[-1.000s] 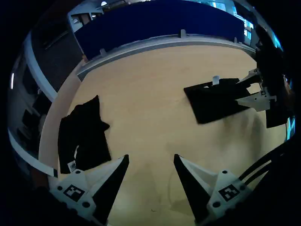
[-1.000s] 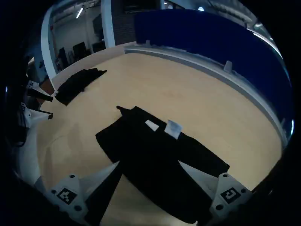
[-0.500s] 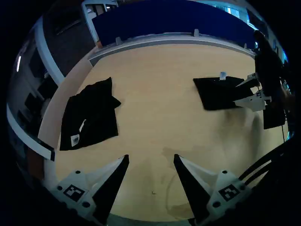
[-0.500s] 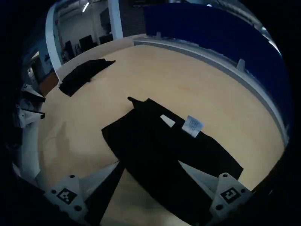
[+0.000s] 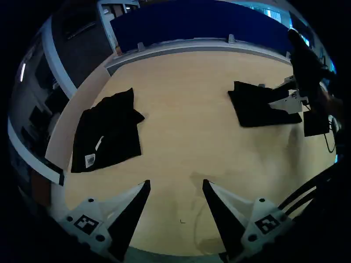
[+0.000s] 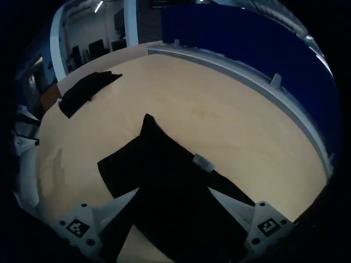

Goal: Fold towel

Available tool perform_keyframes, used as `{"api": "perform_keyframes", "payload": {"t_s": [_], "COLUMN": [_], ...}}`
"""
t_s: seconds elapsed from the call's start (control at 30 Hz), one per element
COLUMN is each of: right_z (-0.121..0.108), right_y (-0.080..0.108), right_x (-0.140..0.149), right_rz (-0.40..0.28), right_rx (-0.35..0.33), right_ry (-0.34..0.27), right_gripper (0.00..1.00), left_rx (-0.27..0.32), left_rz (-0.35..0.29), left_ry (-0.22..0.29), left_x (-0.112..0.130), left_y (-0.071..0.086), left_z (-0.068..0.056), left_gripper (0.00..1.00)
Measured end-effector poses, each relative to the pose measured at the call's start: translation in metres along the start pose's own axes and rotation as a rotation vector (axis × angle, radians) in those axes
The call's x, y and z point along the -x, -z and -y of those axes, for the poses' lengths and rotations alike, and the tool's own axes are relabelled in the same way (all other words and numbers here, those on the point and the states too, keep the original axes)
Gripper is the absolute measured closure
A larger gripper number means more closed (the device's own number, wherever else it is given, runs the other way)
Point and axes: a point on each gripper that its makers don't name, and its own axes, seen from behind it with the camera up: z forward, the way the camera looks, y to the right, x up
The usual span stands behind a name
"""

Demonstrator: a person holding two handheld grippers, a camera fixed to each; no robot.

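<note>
Black towel (image 6: 171,175) lies on the wood table (image 6: 228,114), well short of the blue divider (image 6: 245,39), white tag (image 6: 202,162) on its divider-side edge; right gripper (image 6: 175,215) has its jaws spread wide with the towel's near part between them, not pinched. Left gripper (image 5: 175,206) faces the divider, jaws open over bare table, holding nothing. Second black cloth (image 5: 107,131) lies flat near the table's edge, well apart from the towel and also short of the divider.
</note>
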Motion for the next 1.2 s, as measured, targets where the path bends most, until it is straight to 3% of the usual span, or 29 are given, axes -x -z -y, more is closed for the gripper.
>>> {"api": "perform_keyframes", "payload": {"t_s": [0.4,0.7,0.97,1.2], "right_z": [0.001,-0.006,-0.023,-0.038], "right_y": [0.013,0.048,0.088,0.112], "right_x": [0.008,0.057,0.107,0.146], "right_rz": [-0.008,0.019,0.044,0.074], "right_rx": [0.003,0.032,0.076,0.112], "right_ry": [-0.008,-0.031,-0.063,-0.081], "right_gripper": [0.0,0.0,0.0,0.0], "left_rx": [-0.003,-0.002,0.008,0.012], "left_rz": [-0.002,-0.001,-0.002,-0.006], "left_ry": [0.006,-0.008,-0.02,-0.033], "left_x": [0.0,0.0,-0.003,-0.005], "left_y": [0.008,0.01,0.013,0.017], "left_z": [0.002,-0.001,-0.008,-0.012], "left_gripper": [0.12,0.12,0.12,0.12]}}
